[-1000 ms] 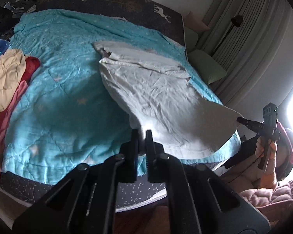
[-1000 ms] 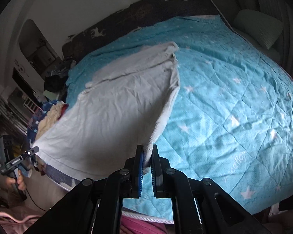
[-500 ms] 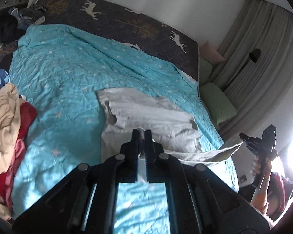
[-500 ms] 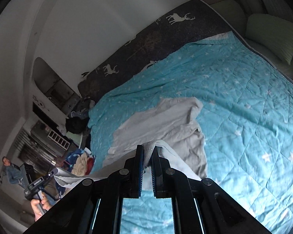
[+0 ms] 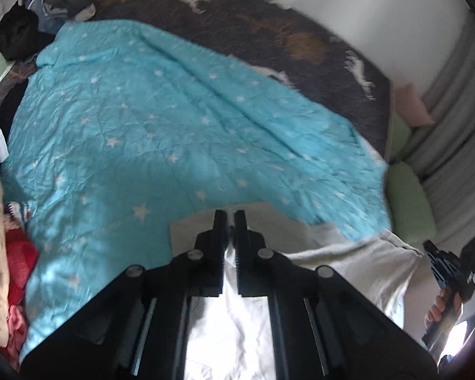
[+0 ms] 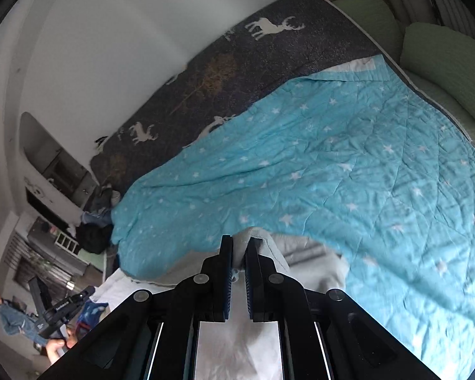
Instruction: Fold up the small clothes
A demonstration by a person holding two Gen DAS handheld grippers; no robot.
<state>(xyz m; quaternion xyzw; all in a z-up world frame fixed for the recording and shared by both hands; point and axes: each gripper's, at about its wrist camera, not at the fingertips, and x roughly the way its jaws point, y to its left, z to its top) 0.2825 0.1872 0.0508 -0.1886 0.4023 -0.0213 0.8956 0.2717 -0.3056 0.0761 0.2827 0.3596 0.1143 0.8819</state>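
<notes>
The pale grey cotton garment [image 5: 348,262] hangs stretched between my two claws at the near edge of the bed, its far part trailing on the turquoise star-print quilt [image 5: 174,133]. I reckon I'm holding two corners apart and raised so the cloth spreads flat and I can lay it down square for a fold. My left claw [image 5: 229,221] is pressed together, pinching a bunched bit of the fabric between its black fingers. My right claw [image 6: 239,247] is likewise clamped on a rolled hem of the same garment. Out past it, the dark deer-pattern blanket [image 6: 269,50] runs along the wall side, green pillows [image 5: 408,202] sit at the head, and a heap of red and cream clothes [image 5: 3,253] waits at the left.
</notes>
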